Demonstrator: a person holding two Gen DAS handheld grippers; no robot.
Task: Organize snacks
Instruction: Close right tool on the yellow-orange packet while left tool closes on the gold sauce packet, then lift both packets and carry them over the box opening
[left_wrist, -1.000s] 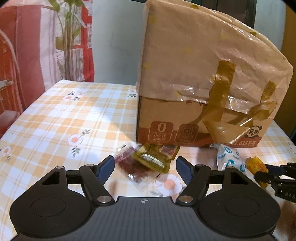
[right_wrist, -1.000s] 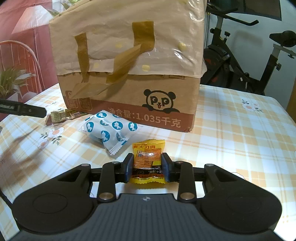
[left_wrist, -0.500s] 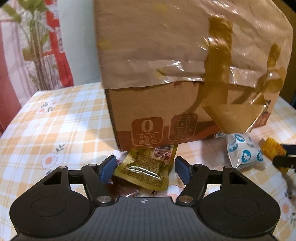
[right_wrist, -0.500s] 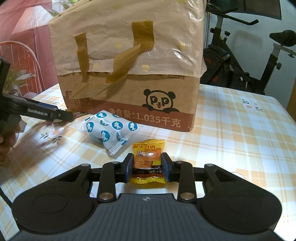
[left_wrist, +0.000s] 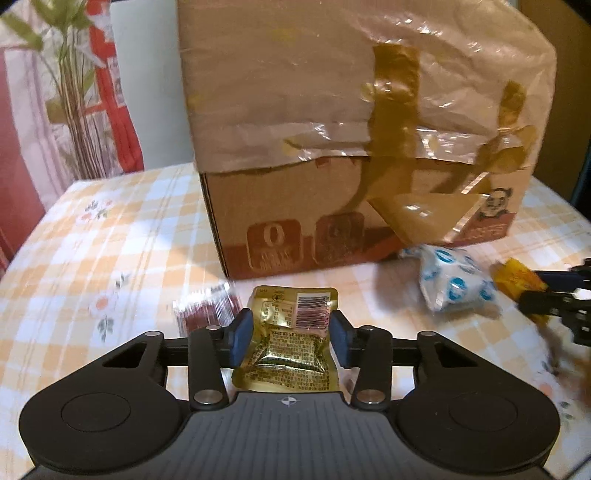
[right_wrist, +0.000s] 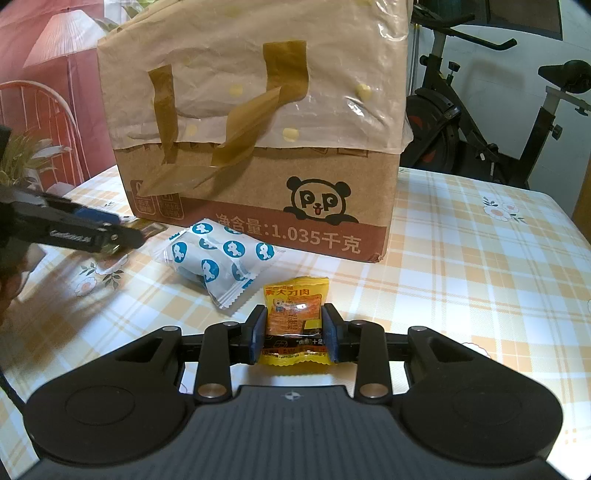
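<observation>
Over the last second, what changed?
The left gripper advanced toward the box and closed around the gold packet, which earlier lay ahead of open fingers. The right gripper stayed clamped on the yellow packet; the white-and-blue packet stayed put.

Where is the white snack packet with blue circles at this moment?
In the right wrist view the white snack packet with blue circles lies on the checked tablecloth, left of centre, before the cardboard box.

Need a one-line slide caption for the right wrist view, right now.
Right gripper clamps an orange snack packet before the panda-printed cardboard box, a white blue-dotted packet lying alongside.
</observation>
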